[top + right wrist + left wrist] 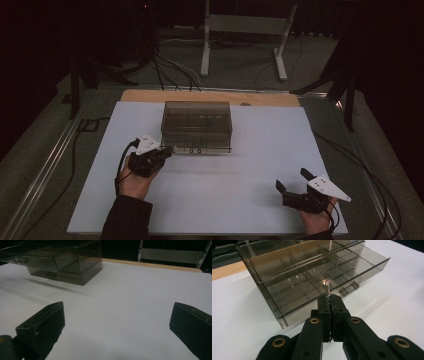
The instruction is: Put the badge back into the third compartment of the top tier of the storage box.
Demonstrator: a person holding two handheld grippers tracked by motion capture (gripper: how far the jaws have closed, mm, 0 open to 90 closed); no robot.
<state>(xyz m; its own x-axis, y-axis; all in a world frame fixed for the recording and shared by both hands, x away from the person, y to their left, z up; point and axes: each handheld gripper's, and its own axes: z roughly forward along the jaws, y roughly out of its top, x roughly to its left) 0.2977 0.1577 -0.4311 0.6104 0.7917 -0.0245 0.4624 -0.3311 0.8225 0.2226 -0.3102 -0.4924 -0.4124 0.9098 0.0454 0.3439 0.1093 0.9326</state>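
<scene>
At table centre, far half: smoky transparent plastic drawer organiser (197, 125) on the white table sheet (240, 170), its upper drawer (352, 267) pulled out toward the person.
Drawer interior: divider walls visible in the left gripper view; contents too dim and reflective to make out.
Left gripper (167, 151): black two-jaw tool at the organiser's near left corner, jaws pressed together; the left gripper view shows a small glinting metallic thing (328, 291) pinched at the tips, too small and blurred to identify.
Left tips versus drawer: just at the open drawer's front edge; contact cannot be judged.
Right gripper (291, 180): near right of the sheet, well apart from the organiser, jaws spread wide with nothing between them.
Cut off: both forearms at the bottom edge of the high view.
Surroundings: dark, detail lost.
</scene>
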